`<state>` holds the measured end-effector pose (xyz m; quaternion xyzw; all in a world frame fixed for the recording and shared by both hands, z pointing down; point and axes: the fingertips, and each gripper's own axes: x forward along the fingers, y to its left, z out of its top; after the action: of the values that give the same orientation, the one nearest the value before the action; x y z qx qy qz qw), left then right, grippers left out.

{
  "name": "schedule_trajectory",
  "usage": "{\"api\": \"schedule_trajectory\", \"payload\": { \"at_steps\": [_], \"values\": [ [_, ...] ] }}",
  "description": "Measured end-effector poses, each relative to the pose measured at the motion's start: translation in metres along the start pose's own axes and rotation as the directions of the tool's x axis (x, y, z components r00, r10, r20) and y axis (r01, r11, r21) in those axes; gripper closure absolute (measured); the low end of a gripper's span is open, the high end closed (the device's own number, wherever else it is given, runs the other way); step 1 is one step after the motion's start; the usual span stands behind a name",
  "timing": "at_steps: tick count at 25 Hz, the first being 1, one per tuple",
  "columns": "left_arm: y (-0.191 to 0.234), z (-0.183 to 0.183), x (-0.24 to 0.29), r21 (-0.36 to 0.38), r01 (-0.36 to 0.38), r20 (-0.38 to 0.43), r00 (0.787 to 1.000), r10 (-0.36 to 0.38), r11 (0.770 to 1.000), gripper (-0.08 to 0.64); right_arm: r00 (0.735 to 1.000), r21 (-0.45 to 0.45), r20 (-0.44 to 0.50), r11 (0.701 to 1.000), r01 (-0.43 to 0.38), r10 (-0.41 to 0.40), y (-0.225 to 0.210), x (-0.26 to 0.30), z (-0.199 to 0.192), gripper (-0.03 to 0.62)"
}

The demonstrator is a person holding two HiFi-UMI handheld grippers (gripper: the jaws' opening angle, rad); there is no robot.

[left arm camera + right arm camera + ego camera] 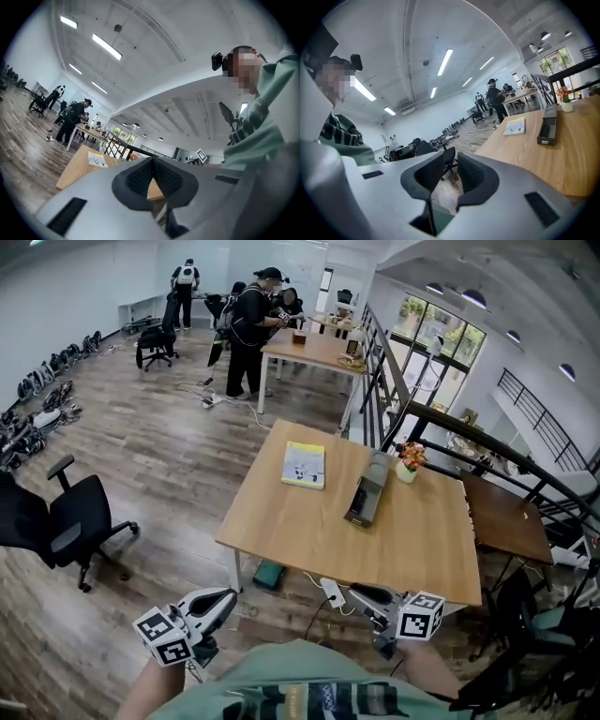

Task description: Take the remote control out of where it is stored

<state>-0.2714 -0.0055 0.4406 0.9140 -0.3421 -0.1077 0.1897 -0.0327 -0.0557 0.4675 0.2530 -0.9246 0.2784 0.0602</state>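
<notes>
Step in hand: approach, nothing grasped yet. Both tools are held low and close to the body, short of the near edge of the wooden surface (281,521).

- Left tool (151,161): pads brought together at the tips, nothing between them. Only the surface and the room beyond are seen past it.
- Right tool (451,157): a narrow gap is left between the pads, with nothing in it. Floor and an office chair (447,161) are seen through the gap.
- On the surface: a yellow booklet (304,464) towards the far left, a dark narrow box (366,493) near the middle, and a small flower pot (409,460) just beyond the box's far end.
- Remote control: not made out in any view. The dark narrow box is judged to be its storage, as the only container on the surface; its top looks open in the right gripper view, but the contents are too small to read.
- Background: people at a second table farther off, well apart from the work.

Next move, as judged: both tools are to be carried forward over the surface to the box. One tool must be widened before it can take the remote; the other may be needed to steady the box. A light box could be dragged or tipped if the remote is pulled out at an angle.
</notes>
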Motion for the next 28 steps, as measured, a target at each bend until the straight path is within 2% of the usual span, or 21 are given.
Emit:
{"api": "schedule_trajectory", "payload": {
  "at_steps": [6,10,12,15,20,25,28],
  "values": [
    [0.004,0.007,0.035,0.05,-0.128,0.022,0.992,0.127,0.991,0.566,0.991,-0.018,0.002,0.991,-0.134,0.134,-0.052,0.018,0.036,0.522],
    [-0.013,0.002,0.098,0.031,-0.175,0.043,0.984,0.173,0.984,0.566,0.983,-0.021,0.003,0.983,-0.185,0.185,-0.103,-0.004,0.063,0.522],
    [-0.02,0.003,0.138,0.054,-0.174,0.024,0.985,0.173,0.983,0.566,0.981,-0.023,0.023,0.981,-0.194,0.195,-0.134,-0.02,0.08,0.522],
    [-0.025,0.01,0.195,0.072,-0.168,0.004,0.986,0.168,0.983,0.566,0.98,0.005,0.057,0.982,-0.19,0.189,-0.182,-0.044,0.095,0.522],
    [-0.029,0.002,0.262,0.08,-0.152,-0.065,0.985,0.158,0.985,0.566,0.985,0.084,0.091,0.985,-0.152,0.144,-0.256,-0.08,0.092,0.522],
    [-0.014,-0.006,0.307,0.081,-0.11,-0.135,0.983,0.12,0.991,0.566,0.987,0.138,0.128,0.983,-0.118,0.101,-0.298,-0.09,0.088,0.522],
    [0.008,-0.008,0.322,0.055,-0.069,-0.153,0.985,0.076,0.996,0.566,0.991,0.17,0.125,0.983,-0.064,0.043,-0.314,-0.086,0.081,0.522]
  ]
}}
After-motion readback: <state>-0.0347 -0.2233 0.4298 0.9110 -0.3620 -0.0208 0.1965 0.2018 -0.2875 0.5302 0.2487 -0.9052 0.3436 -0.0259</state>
